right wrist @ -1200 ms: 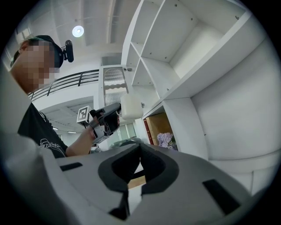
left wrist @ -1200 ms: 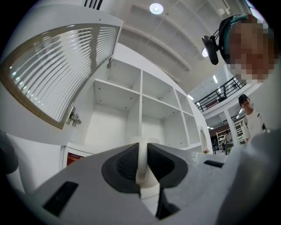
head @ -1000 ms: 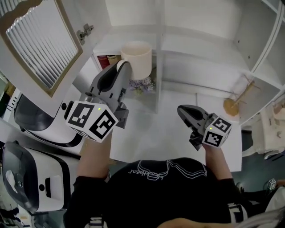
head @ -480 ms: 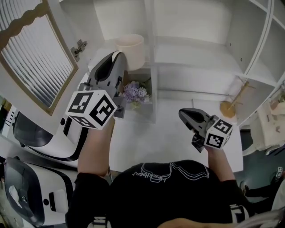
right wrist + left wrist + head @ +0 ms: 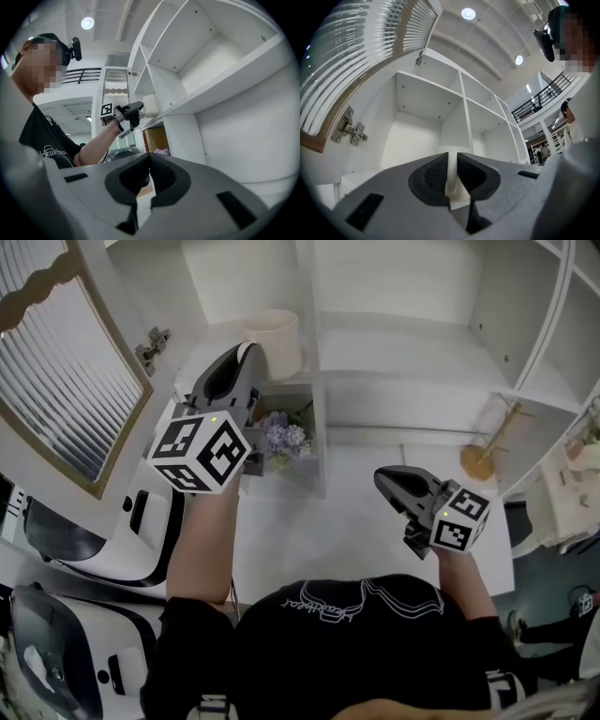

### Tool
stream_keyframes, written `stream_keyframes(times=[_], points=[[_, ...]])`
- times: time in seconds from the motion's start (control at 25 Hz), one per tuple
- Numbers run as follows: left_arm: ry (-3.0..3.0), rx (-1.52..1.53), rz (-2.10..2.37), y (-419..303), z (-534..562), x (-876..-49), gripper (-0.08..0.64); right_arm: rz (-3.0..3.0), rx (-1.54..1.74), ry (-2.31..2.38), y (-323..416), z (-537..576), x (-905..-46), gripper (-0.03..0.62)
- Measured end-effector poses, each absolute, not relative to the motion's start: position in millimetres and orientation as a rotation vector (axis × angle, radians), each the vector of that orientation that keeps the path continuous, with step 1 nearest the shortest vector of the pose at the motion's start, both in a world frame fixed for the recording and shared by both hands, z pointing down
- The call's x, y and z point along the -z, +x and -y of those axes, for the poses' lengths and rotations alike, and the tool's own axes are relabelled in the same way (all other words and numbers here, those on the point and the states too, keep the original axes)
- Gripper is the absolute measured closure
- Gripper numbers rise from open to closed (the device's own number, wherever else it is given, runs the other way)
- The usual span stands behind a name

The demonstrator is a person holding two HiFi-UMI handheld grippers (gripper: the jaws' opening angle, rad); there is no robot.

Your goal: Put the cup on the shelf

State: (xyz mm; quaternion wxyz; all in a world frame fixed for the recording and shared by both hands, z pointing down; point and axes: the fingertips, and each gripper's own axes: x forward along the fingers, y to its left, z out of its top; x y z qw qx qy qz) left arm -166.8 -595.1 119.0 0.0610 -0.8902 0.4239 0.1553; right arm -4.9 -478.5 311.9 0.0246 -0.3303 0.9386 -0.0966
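A cream cup [image 5: 275, 341] hangs in front of the upper left compartment [image 5: 423, 133] of the white shelf unit [image 5: 403, 357]. My left gripper [image 5: 253, 357] is shut on it, raised high at the left. In the left gripper view the cup's thin wall [image 5: 453, 176] stands pinched between the two dark pads. My right gripper [image 5: 382, 480] is shut and holds nothing, low at the right above the white counter. The right gripper view shows its jaws [image 5: 149, 158] together, with the cup [image 5: 150, 106] and left gripper [image 5: 123, 115] in the distance.
An open cabinet door [image 5: 58, 367] with ribbed glass stands at the left, its hinge [image 5: 154, 338] near the cup. Purple flowers [image 5: 282, 438] sit in the compartment below. A wooden stand [image 5: 487, 454] is at the right. White appliances [image 5: 80, 545] lie at lower left.
My left gripper has lifted the cup up and further toward the upper shelf compartment. The right gripper has stayed about where it was.
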Motion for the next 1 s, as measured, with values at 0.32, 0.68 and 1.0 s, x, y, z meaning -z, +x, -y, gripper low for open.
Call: stream_keyframes(times=[0.32,0.68,1.0], points=[[-2.704,-0.448,-1.316,-164.1,615.8,-124.1,0.512,-2.892,0.323,-1.061,-1.9,481.5,-318.4,0.586],[-2.683,-0.358,-1.393,-156.4,635.1,-130.7,0.512,-2.876,0.346,-1.072,3.0,480.0,-324.1,0.586],[-2.670,-0.289,-1.437,-153.1,640.5,-132.5,0.511,-2.876,0.372,-1.053,2.9,470.9,-329.5,0.586]])
